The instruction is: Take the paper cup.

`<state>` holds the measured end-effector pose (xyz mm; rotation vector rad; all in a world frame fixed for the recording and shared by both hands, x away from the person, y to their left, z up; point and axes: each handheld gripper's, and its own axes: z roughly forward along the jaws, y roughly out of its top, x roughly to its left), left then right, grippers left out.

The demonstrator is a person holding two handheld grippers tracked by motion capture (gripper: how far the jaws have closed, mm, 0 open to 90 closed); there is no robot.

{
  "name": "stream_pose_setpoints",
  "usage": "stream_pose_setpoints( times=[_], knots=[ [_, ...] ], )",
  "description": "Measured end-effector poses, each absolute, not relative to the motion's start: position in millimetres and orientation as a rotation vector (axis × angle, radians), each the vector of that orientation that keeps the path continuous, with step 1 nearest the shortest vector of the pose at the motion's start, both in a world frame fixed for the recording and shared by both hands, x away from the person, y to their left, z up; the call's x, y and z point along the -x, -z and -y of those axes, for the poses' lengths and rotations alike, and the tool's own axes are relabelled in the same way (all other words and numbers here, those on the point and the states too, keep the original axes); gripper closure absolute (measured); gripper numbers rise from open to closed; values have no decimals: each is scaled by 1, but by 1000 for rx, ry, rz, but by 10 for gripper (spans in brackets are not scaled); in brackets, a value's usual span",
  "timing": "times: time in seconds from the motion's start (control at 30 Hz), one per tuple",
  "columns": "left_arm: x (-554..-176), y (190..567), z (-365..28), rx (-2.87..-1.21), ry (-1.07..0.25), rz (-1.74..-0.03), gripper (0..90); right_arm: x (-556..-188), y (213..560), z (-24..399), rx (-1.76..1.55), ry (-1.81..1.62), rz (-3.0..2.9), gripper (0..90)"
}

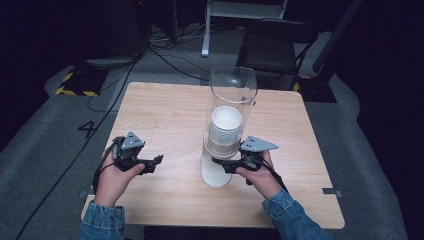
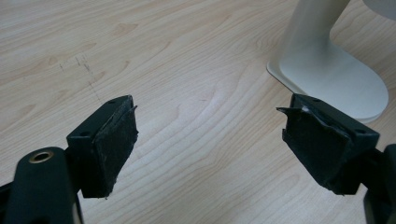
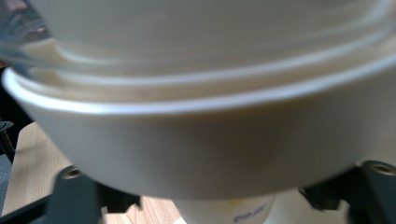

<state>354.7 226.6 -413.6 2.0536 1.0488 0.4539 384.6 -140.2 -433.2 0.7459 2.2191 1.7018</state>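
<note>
Right gripper (image 1: 223,163): we hold it in under the foot of the cup dispenser, its jaws either side of the paper cup that pokes out below; in the right gripper view the collar sits so close that we cannot tell whether the jaws have closed on the cup or merely flank it
Paper cup (image 3: 224,212): the lowest of the stack shows just its bottom end under the dispenser's white collar, with small blue print on it; we judge it hangs there so one cup can be drawn down at a time
Cup stack (image 1: 226,127): white cups nested inside the clear tube, rims up, held by the collar at the base
Cup dispenser (image 1: 232,85): a tall clear tube on a white arm and flat white foot (image 2: 336,77), standing upright near the middle of the counter, raised so a gripper can reach beneath
Left gripper (image 2: 208,140): we keep its jaws spread wide with nothing between them, low over bare wood, just beside the foot and not touching it, likely waiting to steady the stand or take the cup
Counter (image 1: 165,115): pale wood, bare apart from the dispenser
</note>
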Motion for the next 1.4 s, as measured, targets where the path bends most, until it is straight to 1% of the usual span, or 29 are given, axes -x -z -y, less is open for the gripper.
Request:
stream_pose_setpoints(
  times=[0.33,1.0,1.13,1.4],
  knots=[
    [-350,412,-229,-2046,-458,-1053,184,-386,434,142,-689,-1681,-2234,313],
    [-348,412,-230,-2042,-453,-1051,185,-387,439,143,-632,-1678,-2198,317],
    [-349,413,-229,-2035,-432,-1050,185,-388,441,143,-605,-1645,-2190,317],
    [-350,414,-229,-2034,-431,-1047,185,-387,442,143,-622,-1657,-2185,317]
  ],
)
